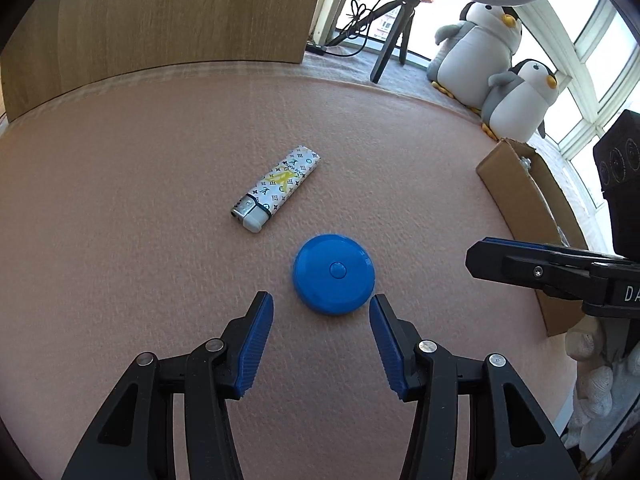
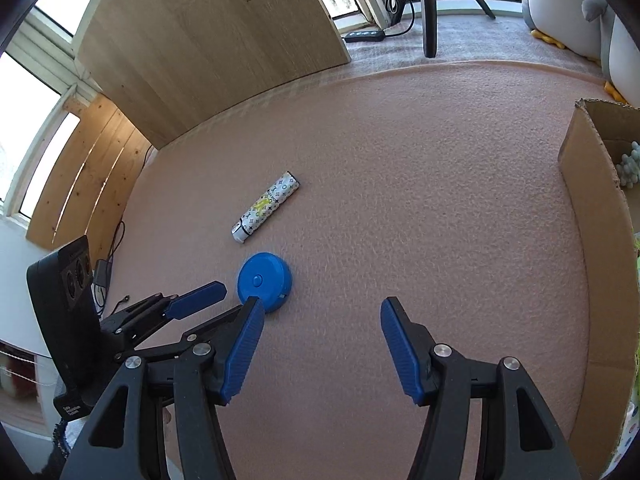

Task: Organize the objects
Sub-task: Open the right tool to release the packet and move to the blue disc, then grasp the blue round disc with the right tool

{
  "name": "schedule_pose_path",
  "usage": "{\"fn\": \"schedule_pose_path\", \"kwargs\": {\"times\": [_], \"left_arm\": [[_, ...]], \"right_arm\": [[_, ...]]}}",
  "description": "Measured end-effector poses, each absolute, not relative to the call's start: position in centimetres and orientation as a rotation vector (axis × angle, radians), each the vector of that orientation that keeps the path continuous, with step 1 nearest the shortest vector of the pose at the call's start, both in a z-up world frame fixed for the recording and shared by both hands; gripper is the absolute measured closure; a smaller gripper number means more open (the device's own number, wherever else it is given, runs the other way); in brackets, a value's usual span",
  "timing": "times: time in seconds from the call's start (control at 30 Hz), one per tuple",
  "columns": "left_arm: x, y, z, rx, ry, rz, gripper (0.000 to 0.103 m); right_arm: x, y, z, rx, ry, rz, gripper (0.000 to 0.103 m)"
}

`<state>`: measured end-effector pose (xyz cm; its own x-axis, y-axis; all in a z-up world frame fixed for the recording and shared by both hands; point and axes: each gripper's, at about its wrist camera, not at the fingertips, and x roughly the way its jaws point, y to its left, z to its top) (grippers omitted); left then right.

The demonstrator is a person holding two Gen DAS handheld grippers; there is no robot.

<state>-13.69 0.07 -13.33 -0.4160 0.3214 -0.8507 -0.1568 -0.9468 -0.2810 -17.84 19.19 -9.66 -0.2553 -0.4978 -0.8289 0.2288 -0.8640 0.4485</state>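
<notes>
Pink felt (image 1: 140, 184) covers the work surface, with a wooden panel (image 1: 160, 12) standing behind it and bright windows beyond. Going left to right across the left wrist view: a patterned lighter (image 1: 276, 188) lies flat on the felt, its metal head turned toward the camera. Just beside it, nearer the camera, sits a round blue tape measure (image 1: 334, 274), also flat, apart from the lighter. The left gripper (image 1: 321, 306) hovers right in front of the tape measure with its jaws spread wide, empty, the disc lying just ahead of the gap and touching neither pad. Further right the right gripper (image 2: 322, 310) hangs over bare felt, likewise spread wide and holding nothing. At the far right stands a cardboard box (image 1: 516, 184), open at the top; the right wrist view shows some small pale items (image 2: 628, 168) already inside, though what they are is too unclear to say. Two plush penguins (image 1: 480, 48) sit behind it by the window.

Judging from this, the sorting is partly done: something is in the box, while the lighter and the tape measure remain out on the felt. The tape measure looks like the next pick, then the lighter.
</notes>
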Motion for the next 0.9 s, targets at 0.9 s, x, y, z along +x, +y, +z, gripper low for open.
{"fn": "schedule_pose_path", "kwargs": {"times": [0.9], "left_arm": [[-15.3,1.2,-14.3,-1.481,-0.242,2.363,0.055]], "right_arm": [[-20.5,14.3,-13.1,1.629,-0.395,-1.964,0.084]]}}
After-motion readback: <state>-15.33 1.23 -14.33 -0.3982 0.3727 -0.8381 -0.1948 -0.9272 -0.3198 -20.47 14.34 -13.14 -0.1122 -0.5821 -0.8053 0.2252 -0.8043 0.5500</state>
